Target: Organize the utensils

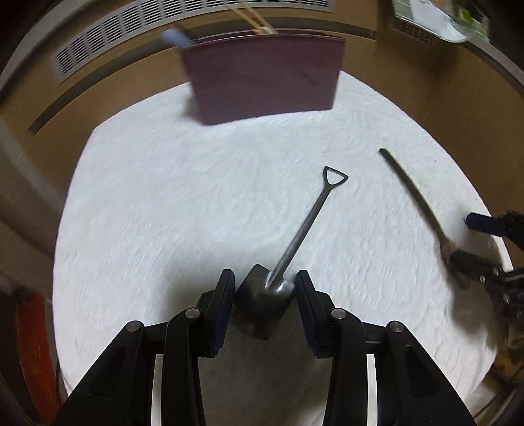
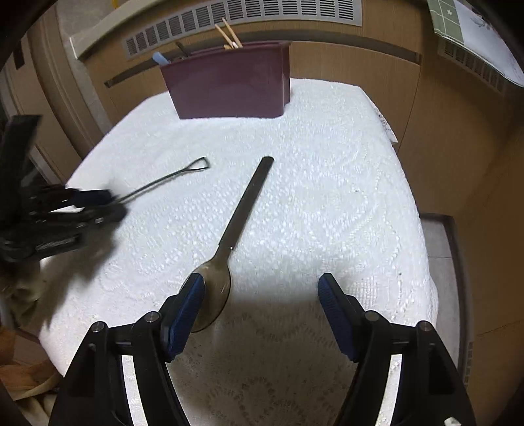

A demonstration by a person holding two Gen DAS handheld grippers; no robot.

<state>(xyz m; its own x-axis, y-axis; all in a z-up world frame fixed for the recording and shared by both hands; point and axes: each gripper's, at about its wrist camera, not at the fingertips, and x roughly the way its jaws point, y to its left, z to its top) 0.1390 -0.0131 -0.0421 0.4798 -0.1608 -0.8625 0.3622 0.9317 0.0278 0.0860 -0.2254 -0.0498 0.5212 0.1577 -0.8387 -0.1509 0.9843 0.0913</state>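
Observation:
A shovel-shaped metal spoon (image 1: 294, 249) lies on the white cloth, its blade between the fingers of my left gripper (image 1: 265, 285). The fingers sit close on both sides of the blade, nearly closed on it. In the right wrist view the left gripper (image 2: 108, 204) is at the left, over the same spoon (image 2: 170, 178). A dark long-handled spoon (image 2: 239, 222) lies on the cloth. My right gripper (image 2: 262, 291) is open, its left finger beside the spoon's bowl. A maroon utensil holder (image 2: 229, 82) stands at the far edge; it also shows in the left wrist view (image 1: 262, 78).
The holder contains wooden chopsticks (image 2: 229, 32) and a blue-handled item (image 2: 160, 59). The white lace cloth (image 2: 327, 196) covers a small table with edges close on all sides. Brown cabinet panels with vents (image 2: 245, 13) stand behind. The right gripper (image 1: 484, 249) is at the left wrist view's right edge.

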